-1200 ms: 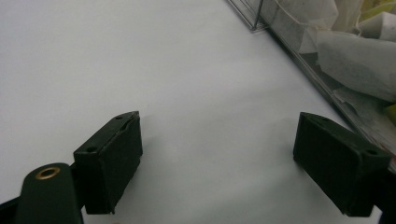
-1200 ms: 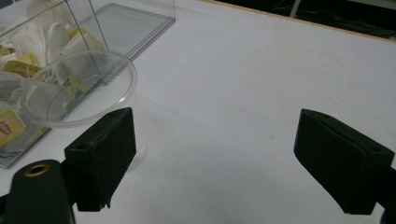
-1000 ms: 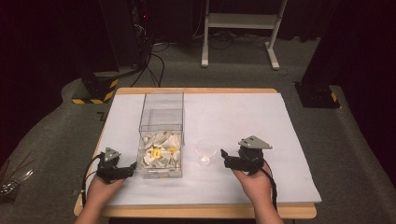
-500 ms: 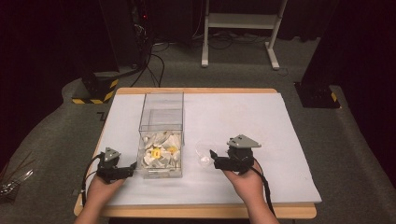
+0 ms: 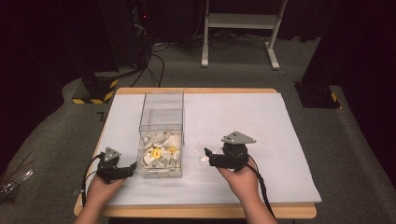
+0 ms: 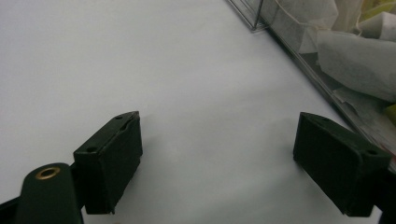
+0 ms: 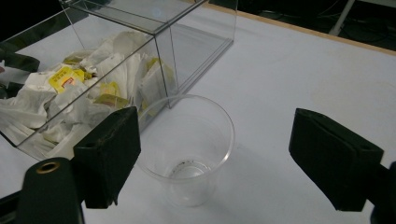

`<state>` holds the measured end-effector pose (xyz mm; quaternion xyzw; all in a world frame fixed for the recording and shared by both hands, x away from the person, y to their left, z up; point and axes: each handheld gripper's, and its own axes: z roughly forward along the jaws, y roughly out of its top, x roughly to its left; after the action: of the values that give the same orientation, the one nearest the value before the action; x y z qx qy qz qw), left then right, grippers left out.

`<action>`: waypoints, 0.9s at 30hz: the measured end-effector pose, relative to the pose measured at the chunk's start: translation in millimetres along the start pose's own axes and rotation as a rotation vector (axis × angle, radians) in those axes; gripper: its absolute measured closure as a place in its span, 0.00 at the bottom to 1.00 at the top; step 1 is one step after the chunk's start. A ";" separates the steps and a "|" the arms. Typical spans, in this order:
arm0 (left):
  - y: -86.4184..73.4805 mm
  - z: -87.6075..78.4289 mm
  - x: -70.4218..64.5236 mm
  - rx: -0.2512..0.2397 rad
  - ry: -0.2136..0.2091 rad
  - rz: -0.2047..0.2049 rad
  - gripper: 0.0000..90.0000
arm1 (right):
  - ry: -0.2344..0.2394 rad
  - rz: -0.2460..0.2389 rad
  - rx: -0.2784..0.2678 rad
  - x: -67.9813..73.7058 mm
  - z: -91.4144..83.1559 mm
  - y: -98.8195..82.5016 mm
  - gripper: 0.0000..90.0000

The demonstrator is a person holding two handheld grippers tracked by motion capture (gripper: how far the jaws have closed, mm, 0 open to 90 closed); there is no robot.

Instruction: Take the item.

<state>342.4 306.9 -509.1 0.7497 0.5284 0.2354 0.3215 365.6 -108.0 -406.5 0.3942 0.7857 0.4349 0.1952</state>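
Observation:
A clear plastic cup [image 7: 189, 144] [image 5: 203, 150] stands upright and empty on the white table cover, just right of a clear box [image 5: 161, 135] [image 7: 154, 51]. The near half of the box holds several white and yellow tea bags [image 5: 160, 154] [image 7: 88, 100]. My right gripper [image 5: 209, 155] [image 7: 215, 163] is open, its jaws on either side of the cup's near part without touching it. My left gripper [image 5: 131, 169] [image 6: 219, 163] is open and low over the bare cover, pointing at the box's near left wall [image 6: 327, 79], one jaw close beside it.
The white cover [image 5: 243, 116] spreads over a wooden table [image 5: 196, 211]. The far half of the box has no bags in it. Dark floor, cables and a white stand [image 5: 238, 28] lie beyond the table. Some shiny bits [image 5: 11, 182] lie on the floor at left.
My right gripper has moved left toward the box until its open jaws flank the cup. The left gripper has stayed in place.

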 end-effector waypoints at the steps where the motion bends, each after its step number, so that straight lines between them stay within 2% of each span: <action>1: 0.0 0.0 0.0 0.000 0.000 0.000 0.17 | 0.005 -0.009 -0.002 2.4 0.2 2.7 0.18; 10: 0.0 0.0 0.1 0.001 -0.001 0.000 0.17 | 0.021 -0.032 -0.010 13.8 5.1 12.5 0.19; 14: 0.0 0.0 0.1 0.001 -0.001 0.000 0.17 | 0.032 -0.068 -0.003 23.5 10.5 19.4 0.20; 27: 0.0 0.0 0.2 0.001 -0.001 -0.001 0.17 | 0.085 -0.137 0.019 49.1 23.2 33.0 0.22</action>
<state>342.5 307.0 -509.1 0.7498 0.5286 0.2346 0.3215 365.5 -46.7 -389.7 0.3225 0.8225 0.4293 0.1875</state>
